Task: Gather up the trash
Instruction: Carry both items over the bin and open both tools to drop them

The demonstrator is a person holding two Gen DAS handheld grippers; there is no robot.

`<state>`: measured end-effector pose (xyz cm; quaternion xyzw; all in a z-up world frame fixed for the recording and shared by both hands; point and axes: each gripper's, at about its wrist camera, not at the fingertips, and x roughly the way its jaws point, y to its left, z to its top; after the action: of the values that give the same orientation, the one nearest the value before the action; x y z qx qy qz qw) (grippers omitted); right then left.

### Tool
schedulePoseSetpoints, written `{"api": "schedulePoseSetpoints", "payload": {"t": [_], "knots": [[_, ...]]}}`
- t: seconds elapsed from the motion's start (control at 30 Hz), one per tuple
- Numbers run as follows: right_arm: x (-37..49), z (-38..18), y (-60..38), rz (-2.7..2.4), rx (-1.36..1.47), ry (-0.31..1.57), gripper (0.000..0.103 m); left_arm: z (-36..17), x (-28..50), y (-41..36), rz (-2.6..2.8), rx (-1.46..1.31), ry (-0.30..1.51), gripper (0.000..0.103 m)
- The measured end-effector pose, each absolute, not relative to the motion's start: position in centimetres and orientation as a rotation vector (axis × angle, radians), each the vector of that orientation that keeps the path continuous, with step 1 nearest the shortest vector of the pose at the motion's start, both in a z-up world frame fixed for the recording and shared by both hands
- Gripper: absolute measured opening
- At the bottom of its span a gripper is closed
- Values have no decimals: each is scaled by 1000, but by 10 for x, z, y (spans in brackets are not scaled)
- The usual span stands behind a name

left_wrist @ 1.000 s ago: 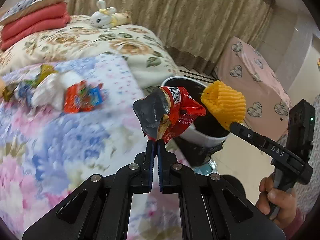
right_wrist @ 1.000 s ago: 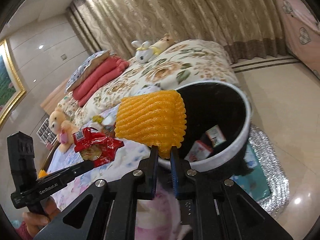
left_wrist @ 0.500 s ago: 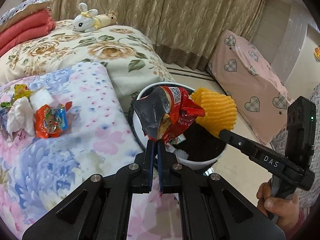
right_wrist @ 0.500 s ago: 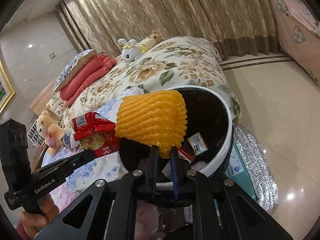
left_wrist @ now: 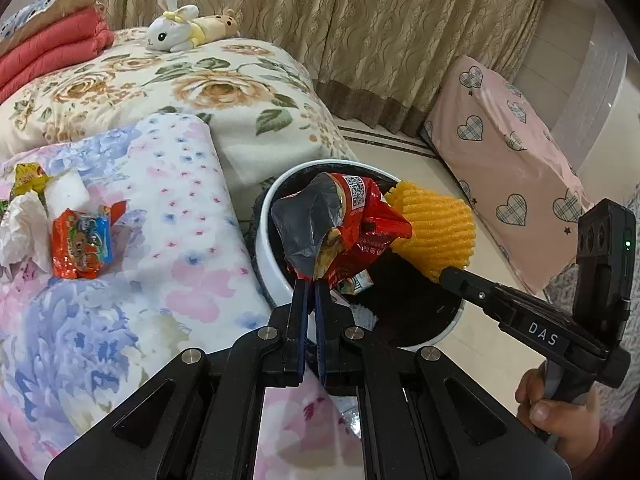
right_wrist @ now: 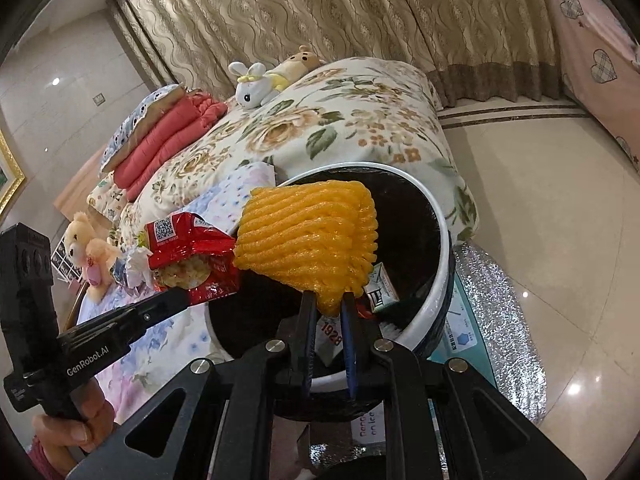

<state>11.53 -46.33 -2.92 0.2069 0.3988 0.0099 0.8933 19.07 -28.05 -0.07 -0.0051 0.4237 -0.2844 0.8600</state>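
A bedroom, tan curtains point(left_wrist: 400, 40) behind a bed point(left_wrist: 224, 92) under floral covers, glossy tile floor point(right_wrist: 560, 240) to one side. A white-rimmed bin point(left_wrist: 266, 248) with a black liner stands on the floor against the bed's corner.

The left claw point(left_wrist: 309, 280) is clamped on a red wrapper point(left_wrist: 356, 232), held above the bin's near rim. The right claw point(right_wrist: 327, 300) is clamped on a yellow foam net point(right_wrist: 308, 236), held over the bin's open mouth. Wrapper and net nearly touch; whether they do cannot be told.

The bin's mouth is wide and unobstructed, cartons already lying inside. The bed presses close on one side, open floor on the other.

Only the left view shows more litter on the blue-and-pink quilt point(left_wrist: 120, 320): an orange packet point(left_wrist: 82, 248), white tissue point(left_wrist: 22, 232) and a yellow wrapper point(left_wrist: 28, 174), well apart from the bin. It also shows a pink heart-print cover point(left_wrist: 508, 184) by the wall. Only the right view shows a silver mat point(right_wrist: 500, 328) under the bin, a teddy point(right_wrist: 86, 248) and a gilt frame point(right_wrist: 8, 176). A toy rabbit point(left_wrist: 172, 34) lies by red bedding point(left_wrist: 52, 52).
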Motion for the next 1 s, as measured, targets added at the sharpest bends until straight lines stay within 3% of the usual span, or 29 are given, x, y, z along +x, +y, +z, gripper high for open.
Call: {"api": "schedulePoseSetpoints", "payload": {"t": [0.27, 0.4, 0.53, 0.8, 0.87, 1.0], "knots": [[121, -27, -472, 11, 421, 836, 12, -7, 193, -294, -603, -2, 916, 4], [122, -28, -476, -3, 435, 837, 18, -8, 195, -293, -588, -11, 931, 13], [118, -25, -478, -19, 464, 820, 44, -8, 193, -287, -579, -17, 927, 33], [114, -13, -462, -18, 474, 771, 59, -4, 182, -245, -535, -54, 904, 46], [116, -10, -450, -6, 463, 762, 69, -6, 181, -230, -512, -71, 907, 48], [119, -6, -423, 36, 442, 752, 81, -14, 180, -196, -460, -118, 921, 48]]}}
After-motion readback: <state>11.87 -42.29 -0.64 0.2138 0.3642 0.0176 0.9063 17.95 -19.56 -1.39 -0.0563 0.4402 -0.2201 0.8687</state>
